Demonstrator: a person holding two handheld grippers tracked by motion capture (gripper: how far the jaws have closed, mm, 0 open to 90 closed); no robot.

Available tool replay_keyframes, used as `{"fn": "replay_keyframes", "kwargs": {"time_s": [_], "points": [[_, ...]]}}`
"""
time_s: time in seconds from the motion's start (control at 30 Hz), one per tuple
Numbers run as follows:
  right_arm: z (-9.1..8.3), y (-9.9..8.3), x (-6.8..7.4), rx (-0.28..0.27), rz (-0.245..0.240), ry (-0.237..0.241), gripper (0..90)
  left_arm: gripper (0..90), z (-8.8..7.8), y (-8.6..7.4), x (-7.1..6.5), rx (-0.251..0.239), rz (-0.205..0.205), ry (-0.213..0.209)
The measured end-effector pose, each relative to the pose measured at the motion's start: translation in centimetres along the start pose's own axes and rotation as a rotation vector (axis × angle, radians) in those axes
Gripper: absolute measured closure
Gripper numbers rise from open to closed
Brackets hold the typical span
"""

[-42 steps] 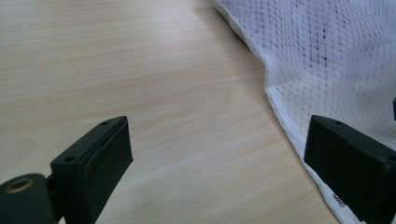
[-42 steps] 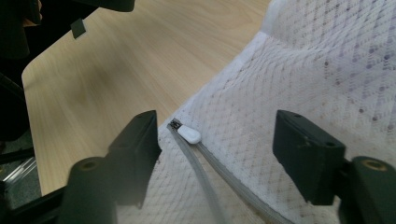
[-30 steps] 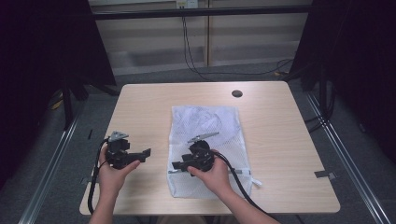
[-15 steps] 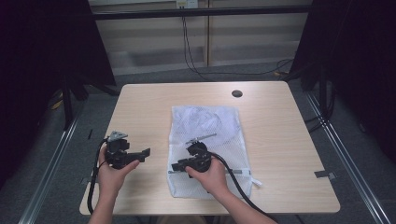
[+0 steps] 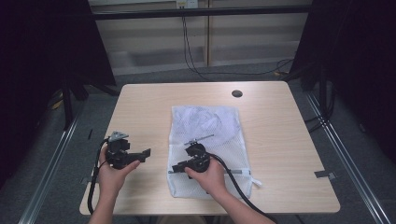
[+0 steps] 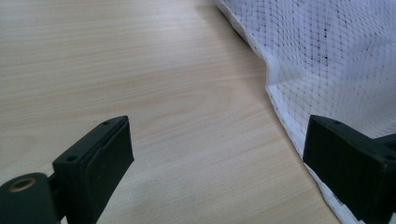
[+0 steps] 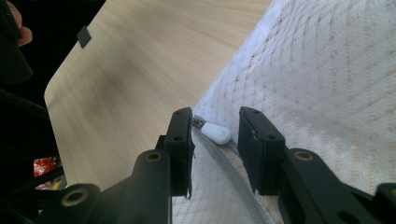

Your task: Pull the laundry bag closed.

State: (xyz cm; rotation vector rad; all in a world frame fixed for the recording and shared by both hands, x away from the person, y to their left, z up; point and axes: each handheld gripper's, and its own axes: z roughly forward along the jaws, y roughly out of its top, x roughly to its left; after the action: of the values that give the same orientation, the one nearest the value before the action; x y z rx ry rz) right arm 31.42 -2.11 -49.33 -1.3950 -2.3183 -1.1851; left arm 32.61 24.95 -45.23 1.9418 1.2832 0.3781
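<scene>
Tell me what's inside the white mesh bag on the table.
Through the mesh bag a pale crumpled bundle shows in its far half, likely cloth. The netting blurs it, so what it is stays unclear. The near half looks flat.

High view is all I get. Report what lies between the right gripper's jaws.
Observer: A white zipper pull on the bag lies between the jaws of the right gripper. They have just been closing but are not yet pressing on it.
Operator: Now describe the left gripper's jaws.
Observer: The left gripper stands wide open over the table, gripping nothing.
Operator: Say where the bag is relative to it.
Observer: The bag's hem runs beside one of its jaws.
</scene>
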Motion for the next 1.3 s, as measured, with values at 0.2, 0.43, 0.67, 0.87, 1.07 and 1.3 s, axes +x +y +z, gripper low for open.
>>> {"fn": "replay_keyframes", "kwargs": {"time_s": [0.2, 0.43, 0.67, 0.87, 1.07, 1.3], "points": [[0.5, 0.0, -0.1, 0.029, 0.020, 0.009, 68.0, 8.3, -0.1, 0.0, 0.0, 0.001, 0.002, 0.003], [1.0, 0.0, 0.4, 0.039, 0.015, 0.017, 69.4, 8.3, 0.0, 0.0, 0.0, 0.002, 0.001, -0.002], [1.0, 0.2, 0.6, 0.043, 0.016, 0.019, 73.8, 8.4, -0.1, -0.1, 0.1, 0.004, -0.005, -0.002], [0.9, 0.5, 0.7, 0.048, 0.024, 0.032, 76.2, 8.4, 0.0, -0.1, 0.1, 0.000, -0.013, -0.003], [1.2, 0.7, 0.8, 0.067, 0.040, 0.028, 77.5, 8.4, -0.1, -0.2, 0.2, 0.010, -0.006, -0.001], [1.4, 0.8, 0.8, 0.072, 0.040, 0.028, 80.3, 8.4, -0.3, -0.3, 0.3, 0.009, -0.011, 0.004]]}}
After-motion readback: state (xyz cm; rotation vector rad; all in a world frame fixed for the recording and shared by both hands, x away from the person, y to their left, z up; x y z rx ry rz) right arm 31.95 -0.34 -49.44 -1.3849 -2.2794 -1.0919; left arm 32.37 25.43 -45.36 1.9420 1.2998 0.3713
